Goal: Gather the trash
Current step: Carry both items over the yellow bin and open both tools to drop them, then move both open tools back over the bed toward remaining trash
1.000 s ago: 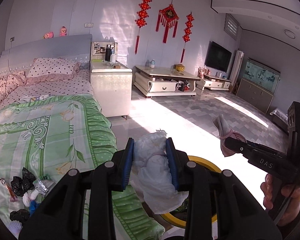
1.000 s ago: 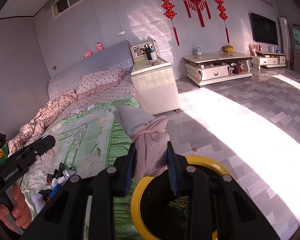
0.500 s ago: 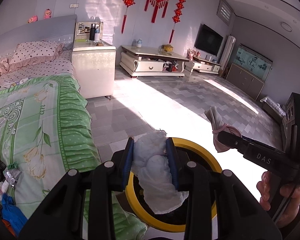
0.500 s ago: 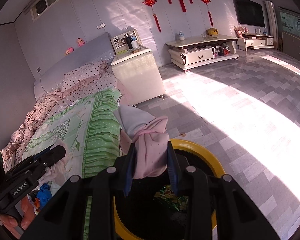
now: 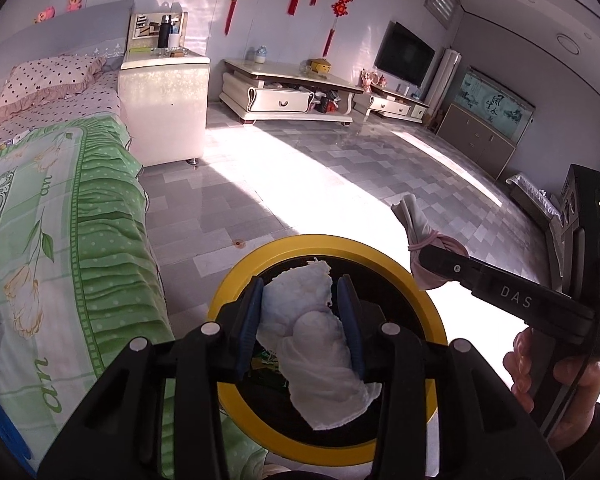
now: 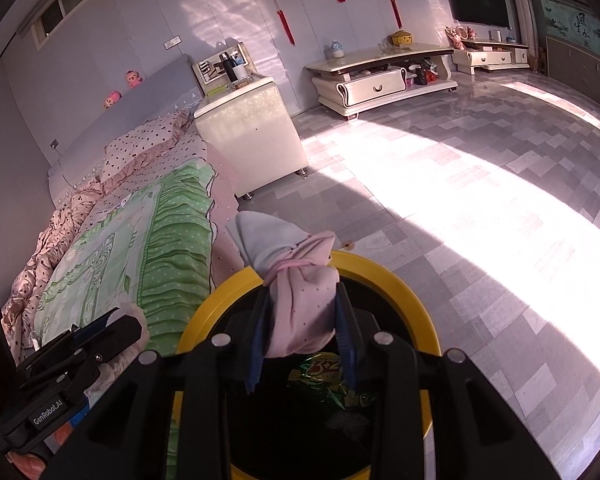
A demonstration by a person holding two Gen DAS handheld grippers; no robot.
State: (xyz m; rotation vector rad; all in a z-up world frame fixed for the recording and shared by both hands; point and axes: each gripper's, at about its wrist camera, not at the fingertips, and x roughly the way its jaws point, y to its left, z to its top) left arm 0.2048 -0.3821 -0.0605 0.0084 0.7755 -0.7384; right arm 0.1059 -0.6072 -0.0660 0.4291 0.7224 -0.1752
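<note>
Both your grippers hang over the yellow-rimmed bin (image 5: pixel 428 304) beside the bed (image 5: pixel 60 240). Left gripper (image 5: pixel 300 320): jaws clamped on a crumpled white tissue (image 5: pixel 316 344). Right gripper (image 6: pixel 302 332): jaws pinching a knotted pink-grey cloth bundle (image 6: pixel 296 296). A green wrapper (image 6: pixel 328 376) already lies inside. Neither load is released yet; dropping both looks like what's left.

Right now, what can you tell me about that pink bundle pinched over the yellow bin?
The pink bundle looks like soft dotted cloth, knotted near its top, with a pale grey-blue piece sticking up and leaning left. The right gripper has its jaws shut on its sides, holding it upright above the open mouth of the yellow-rimmed bin, near the rim's far edge. Only the blue pads touch it; colourful wrappers lie below.
</note>
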